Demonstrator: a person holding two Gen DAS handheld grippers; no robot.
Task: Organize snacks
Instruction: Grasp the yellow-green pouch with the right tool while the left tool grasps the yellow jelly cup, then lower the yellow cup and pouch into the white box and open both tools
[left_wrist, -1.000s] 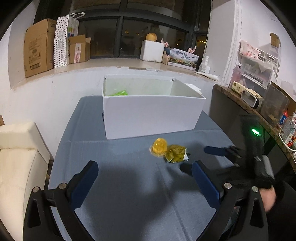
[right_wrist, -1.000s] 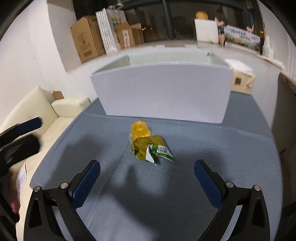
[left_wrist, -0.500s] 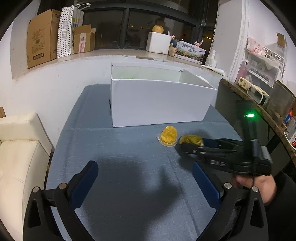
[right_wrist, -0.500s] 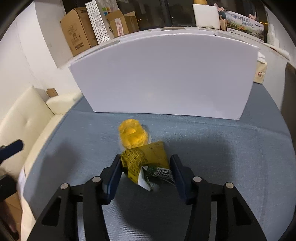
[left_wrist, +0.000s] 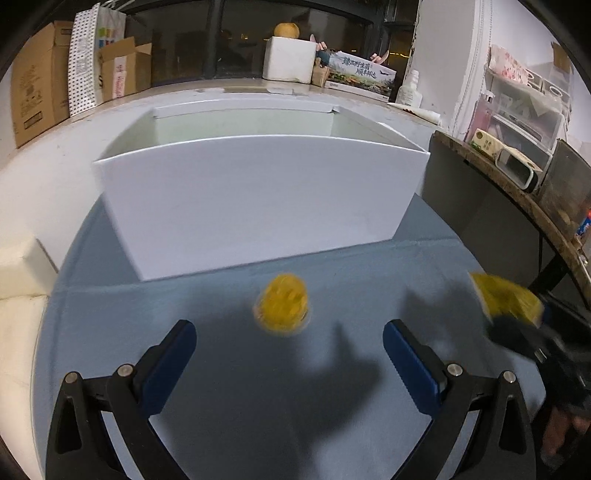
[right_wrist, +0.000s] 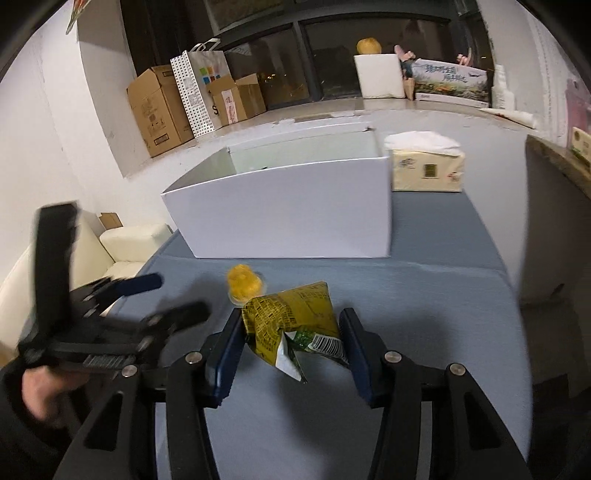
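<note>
The blue-grey table (left_wrist: 229, 387) carries the open white cardboard box (left_wrist: 258, 206), which looms much nearer in the left wrist view than a second ago, when it stood far back on the cloth. Behind the box's right corner sits a tissue pack (right_wrist: 426, 168).

The left gripper (left_wrist: 286, 349) has come forward and down; its blue pads spread wide with nothing between them, and the yellow jelly cup (left_wrist: 282, 308), blurred, lies on the table just ahead of the gap. A second ago that cup lay well ahead of the pads.

The right gripper (right_wrist: 291, 339) was spread wide over the table a second ago; half a second ago its pads had closed in on either side of the yellow snack packet (right_wrist: 291, 317), and now they pinch it from both sides. The packet is lifted clear of the table, its torn green-and-white end hanging down. It no longer lies against the jelly cup, which remains on the cloth in front of the box. In the left wrist view the packet shows as a yellow blur at the right edge.
</note>
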